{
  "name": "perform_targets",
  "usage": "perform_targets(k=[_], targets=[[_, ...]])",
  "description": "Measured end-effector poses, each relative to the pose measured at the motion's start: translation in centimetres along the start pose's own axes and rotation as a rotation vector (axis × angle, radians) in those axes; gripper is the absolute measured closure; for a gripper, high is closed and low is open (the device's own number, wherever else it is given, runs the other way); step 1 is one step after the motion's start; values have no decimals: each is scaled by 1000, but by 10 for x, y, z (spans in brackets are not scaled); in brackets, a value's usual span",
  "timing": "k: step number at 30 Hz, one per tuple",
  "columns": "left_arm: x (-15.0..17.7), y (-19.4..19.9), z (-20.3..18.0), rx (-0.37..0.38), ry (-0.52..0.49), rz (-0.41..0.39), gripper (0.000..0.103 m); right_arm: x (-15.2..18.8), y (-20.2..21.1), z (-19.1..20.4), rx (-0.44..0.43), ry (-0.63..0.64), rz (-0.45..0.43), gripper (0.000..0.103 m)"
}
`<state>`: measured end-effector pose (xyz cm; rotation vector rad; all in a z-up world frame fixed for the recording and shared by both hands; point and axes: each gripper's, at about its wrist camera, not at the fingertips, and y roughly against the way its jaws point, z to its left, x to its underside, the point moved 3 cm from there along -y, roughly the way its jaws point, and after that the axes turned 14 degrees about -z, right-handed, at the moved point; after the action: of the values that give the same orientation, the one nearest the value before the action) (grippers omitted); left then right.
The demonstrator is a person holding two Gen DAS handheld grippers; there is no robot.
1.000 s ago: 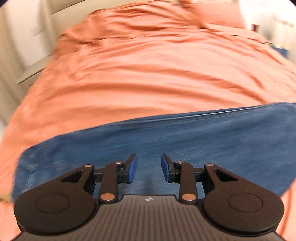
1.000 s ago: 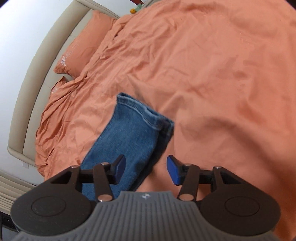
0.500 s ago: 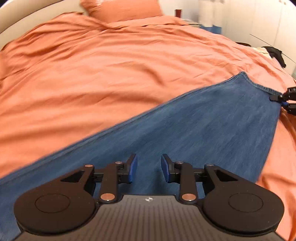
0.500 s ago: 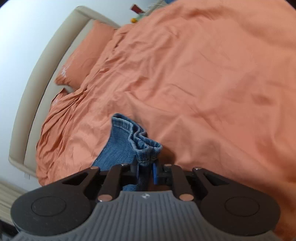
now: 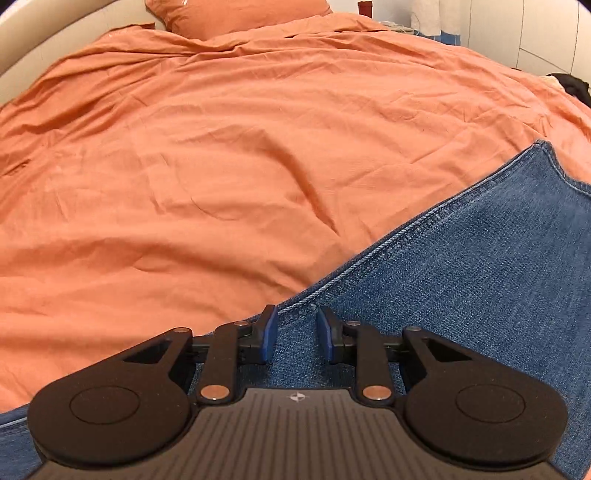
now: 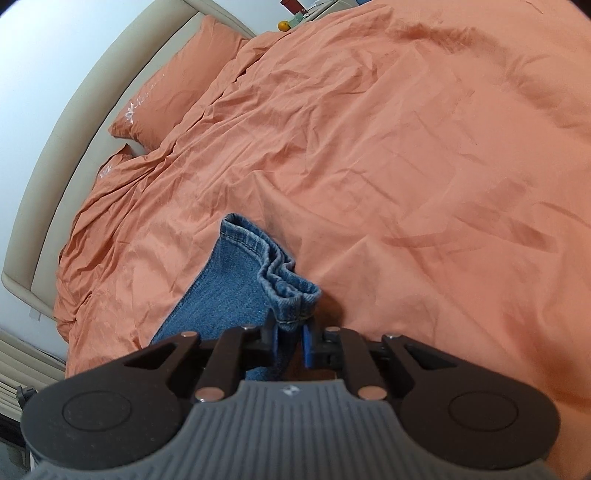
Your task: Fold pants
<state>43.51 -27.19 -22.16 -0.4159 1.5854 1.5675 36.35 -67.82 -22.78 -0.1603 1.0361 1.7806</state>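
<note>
Blue denim pants [image 5: 461, 288] lie on an orange bed cover [image 5: 221, 166], running from the lower left to the right edge of the left wrist view. My left gripper [image 5: 295, 334] is open and hovers over the pants next to their stitched side seam. In the right wrist view my right gripper [image 6: 290, 341] is shut on the bunched leg hems of the pants [image 6: 255, 280] and holds them lifted a little off the cover.
Orange pillows [image 6: 173, 92] lie against a beige headboard [image 6: 74, 122] at the bed's far end. A bedside stand with small items [image 6: 295, 14] sits behind it. A dark object [image 5: 572, 86] lies at the bed's right edge. The cover is wrinkled.
My right gripper closed on the leg hems and lifted them. My left gripper swung across the pants and now sits over the side seam, still open.
</note>
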Motion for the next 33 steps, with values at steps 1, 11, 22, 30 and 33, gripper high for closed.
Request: perform_targets(k=[1, 11, 22, 30, 33], targets=[[-1, 6, -1, 0, 3, -3, 73, -1, 1, 1, 0, 1, -1, 96], [47, 88, -36, 143, 68, 30, 75, -20, 26, 52, -41, 102, -56, 99], [73, 157, -47, 166, 167, 18, 81, -22, 66, 146, -101, 284, -120, 99], [64, 227, 39, 72, 312, -131, 71, 23, 98, 273, -250, 441, -124, 99], [70, 249, 81, 18, 371, -164, 67, 63, 103, 325, -297, 535, -93, 99]])
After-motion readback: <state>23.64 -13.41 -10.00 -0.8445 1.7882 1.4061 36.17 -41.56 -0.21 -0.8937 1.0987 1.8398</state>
